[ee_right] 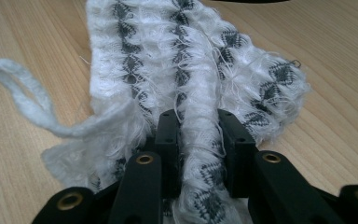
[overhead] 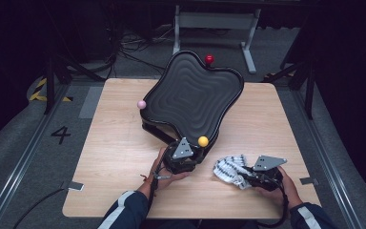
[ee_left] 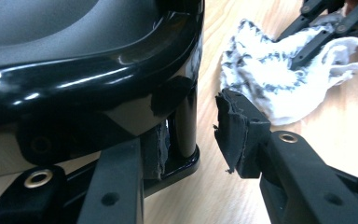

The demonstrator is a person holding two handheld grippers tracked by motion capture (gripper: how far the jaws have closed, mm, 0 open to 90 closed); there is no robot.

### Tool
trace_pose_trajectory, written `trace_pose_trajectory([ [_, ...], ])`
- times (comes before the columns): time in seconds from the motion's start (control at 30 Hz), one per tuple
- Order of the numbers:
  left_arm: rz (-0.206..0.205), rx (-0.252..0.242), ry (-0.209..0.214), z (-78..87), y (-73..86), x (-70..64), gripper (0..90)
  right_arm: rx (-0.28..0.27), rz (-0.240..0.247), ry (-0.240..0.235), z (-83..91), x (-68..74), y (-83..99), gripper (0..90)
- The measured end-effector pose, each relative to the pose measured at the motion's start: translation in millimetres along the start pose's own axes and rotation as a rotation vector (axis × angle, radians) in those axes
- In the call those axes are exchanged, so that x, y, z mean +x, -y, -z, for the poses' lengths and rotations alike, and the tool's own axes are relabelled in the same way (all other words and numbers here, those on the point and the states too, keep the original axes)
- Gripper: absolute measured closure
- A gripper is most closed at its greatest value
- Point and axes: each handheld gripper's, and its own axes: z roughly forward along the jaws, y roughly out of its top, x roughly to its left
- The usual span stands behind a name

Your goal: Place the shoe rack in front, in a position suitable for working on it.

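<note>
A black tray with a rippled surface point(overhead: 190, 95) stands tilted on a black stand on the wooden table. Knobs sit at its rim: red point(overhead: 209, 59), pink point(overhead: 142, 104) and yellow point(overhead: 203, 141). My left gripper point(overhead: 183, 160) is at the tray's near corner. In the left gripper view it point(ee_left: 193, 140) is open, its jaws straddling the stand's upright post point(ee_left: 186, 126) beneath the tray's rim point(ee_left: 74, 70). My right gripper point(overhead: 242, 177) is shut on a white and grey knitted cloth point(overhead: 226, 167), pinching a fold point(ee_right: 198, 135). The cloth point(ee_right: 191, 60) spreads ahead on the table.
The wooden table point(overhead: 119, 152) has bare room to the left and right of the tray. A grey metal frame point(overhead: 214, 21) and cables point(overhead: 124, 47) lie on the floor behind. The cloth point(ee_left: 270, 79) lies just right of the tray's stand.
</note>
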Motion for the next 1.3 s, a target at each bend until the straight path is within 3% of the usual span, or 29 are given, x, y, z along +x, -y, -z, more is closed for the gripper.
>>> trace_pose_trajectory([
  [0.17, -0.016, 0.009, 0.021, -1.5, -2.3, -5.5, 58.5, 0.000, -0.003, -0.001, 1.3, -1.0, 1.3, 72.6],
  [0.3, -0.027, 0.012, 0.046, 6.3, -1.0, -4.8, 54.9, 0.001, -0.001, 0.005, 2.2, -1.4, 2.0, 72.5],
  [0.47, -0.061, 0.071, 0.017, 22.1, 4.9, -1.0, 50.7, -0.001, -0.002, 0.005, 3.3, -3.1, 3.6, 72.5],
  [0.6, -0.064, 0.112, -0.005, 37.7, 13.1, 6.6, 44.6, 0.000, -0.003, 0.007, 3.9, -3.3, 4.0, 72.5],
  [0.7, -0.020, 0.130, -0.040, 54.2, 23.0, 19.9, 39.7, 0.001, -0.010, 0.010, 4.3, -3.1, 4.4, 72.4],
  [0.9, 0.086, 0.155, -0.153, 90.8, 47.5, 48.5, 37.6, 0.000, -0.015, 0.005, 4.4, -3.5, 4.9, 72.3],
  [0.97, 0.100, 0.156, -0.189, 102.2, 54.9, 58.3, 36.8, -0.001, -0.016, 0.006, 4.5, -3.5, 5.0, 72.2],
  [1.1, 0.194, 0.096, -0.273, 118.1, 61.7, 79.8, 36.0, -0.001, -0.018, 0.002, 4.5, -3.9, 5.0, 72.2],
  [1.13, 0.190, 0.090, -0.290, 120.4, 61.8, 85.1, 35.7, -0.001, -0.018, 0.004, 4.4, -3.7, 5.0, 72.2],
  [1.2, 0.220, 0.077, -0.304, 121.6, 60.7, 93.0, 35.4, -0.001, -0.017, 0.005, 4.4, -3.6, 5.0, 72.1],
  [1.3, 0.217, 0.062, -0.333, 119.6, 56.6, 107.1, 35.7, -0.008, -0.022, -0.002, 4.4, -4.8, 5.8, 71.9],
])
